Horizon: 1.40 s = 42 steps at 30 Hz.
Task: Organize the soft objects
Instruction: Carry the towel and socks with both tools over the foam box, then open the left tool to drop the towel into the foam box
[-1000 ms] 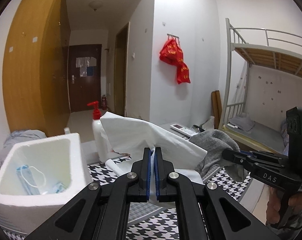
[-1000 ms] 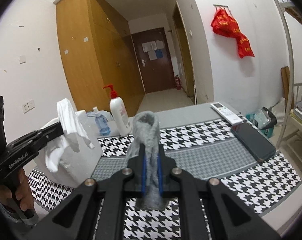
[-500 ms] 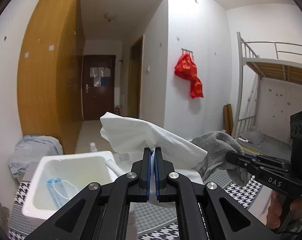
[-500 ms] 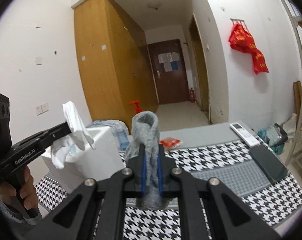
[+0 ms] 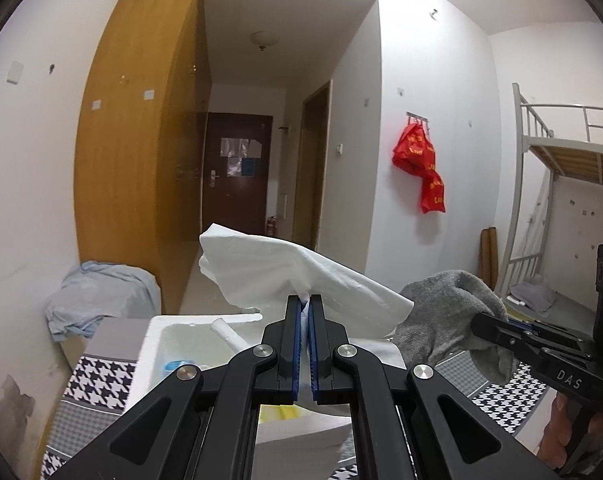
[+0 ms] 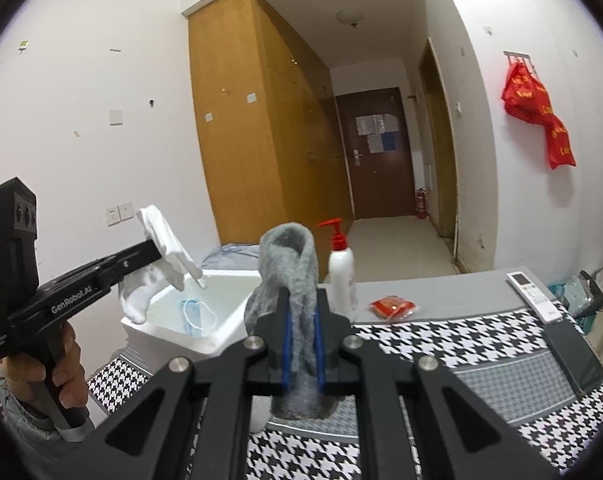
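Left gripper: jaws pinched white tissue.
Foam box: below-left of jaws.
Grey sock: right of jaws, clamped in right gripper.

"das" on right tongs, "genrobot.ai" on left tongs

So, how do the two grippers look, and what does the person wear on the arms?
Both grippers are black pistol-grip tools with silver screws and blue pads on the fingers. The left gripper carries white "GenRobot.AI" lettering; the right gripper reads "DAS". A square black block tops each handle. The left hand shows a grey-blue cuff; the right cuff is barely visible.
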Motion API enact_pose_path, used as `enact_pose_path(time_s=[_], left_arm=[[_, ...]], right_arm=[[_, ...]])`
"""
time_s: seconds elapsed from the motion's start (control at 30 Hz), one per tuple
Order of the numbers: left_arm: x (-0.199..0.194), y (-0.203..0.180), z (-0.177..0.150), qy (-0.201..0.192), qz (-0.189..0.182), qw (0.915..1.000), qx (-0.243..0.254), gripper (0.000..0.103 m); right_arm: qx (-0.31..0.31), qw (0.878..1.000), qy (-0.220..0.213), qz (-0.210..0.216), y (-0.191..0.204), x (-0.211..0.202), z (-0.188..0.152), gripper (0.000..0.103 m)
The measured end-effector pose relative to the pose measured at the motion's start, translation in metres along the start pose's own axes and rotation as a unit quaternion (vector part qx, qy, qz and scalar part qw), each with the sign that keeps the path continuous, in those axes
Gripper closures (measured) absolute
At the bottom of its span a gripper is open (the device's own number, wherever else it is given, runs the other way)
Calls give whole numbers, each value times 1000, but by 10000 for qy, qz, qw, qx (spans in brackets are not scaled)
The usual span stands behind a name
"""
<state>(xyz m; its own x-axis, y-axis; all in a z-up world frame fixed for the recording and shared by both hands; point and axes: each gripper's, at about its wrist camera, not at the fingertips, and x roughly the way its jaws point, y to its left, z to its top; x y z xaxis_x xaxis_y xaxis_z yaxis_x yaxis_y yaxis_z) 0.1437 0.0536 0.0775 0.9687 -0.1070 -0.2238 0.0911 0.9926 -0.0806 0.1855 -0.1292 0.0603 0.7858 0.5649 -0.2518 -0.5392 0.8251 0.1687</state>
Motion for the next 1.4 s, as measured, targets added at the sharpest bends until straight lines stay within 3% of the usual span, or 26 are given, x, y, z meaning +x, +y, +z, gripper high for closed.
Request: enact_pose_path(time_s=[0.93, 0.97, 1.03, 1.07, 1.1, 1.27, 1.4], left_arm=[[56, 45, -10, 779, 477, 9952, -350, 97], [57, 46, -10, 806, 458, 9951, -342, 91], [58, 46, -11, 827, 463, 9950, -329, 66], [57, 46, -12, 788, 501, 9950, -346, 45], [55, 48, -12, 725, 555, 9951, -377, 31], [45, 57, -11, 480, 767, 9944, -541, 4], [37, 62, -13, 353, 930, 9934, -578, 1]], right_arm=[[-70, 9995, 229, 184, 12, 34, 0, 91], [-68, 9995, 241, 175, 13, 34, 1, 91], [-83, 9995, 258, 141, 14, 36, 0, 91], [-96, 9995, 266, 128, 15, 37, 0, 91], [-113, 9995, 272, 120, 16, 37, 0, 91], [-130, 9994, 308, 93, 19, 40, 0, 91], [-92, 9995, 292, 83, 21, 42, 2, 91]])
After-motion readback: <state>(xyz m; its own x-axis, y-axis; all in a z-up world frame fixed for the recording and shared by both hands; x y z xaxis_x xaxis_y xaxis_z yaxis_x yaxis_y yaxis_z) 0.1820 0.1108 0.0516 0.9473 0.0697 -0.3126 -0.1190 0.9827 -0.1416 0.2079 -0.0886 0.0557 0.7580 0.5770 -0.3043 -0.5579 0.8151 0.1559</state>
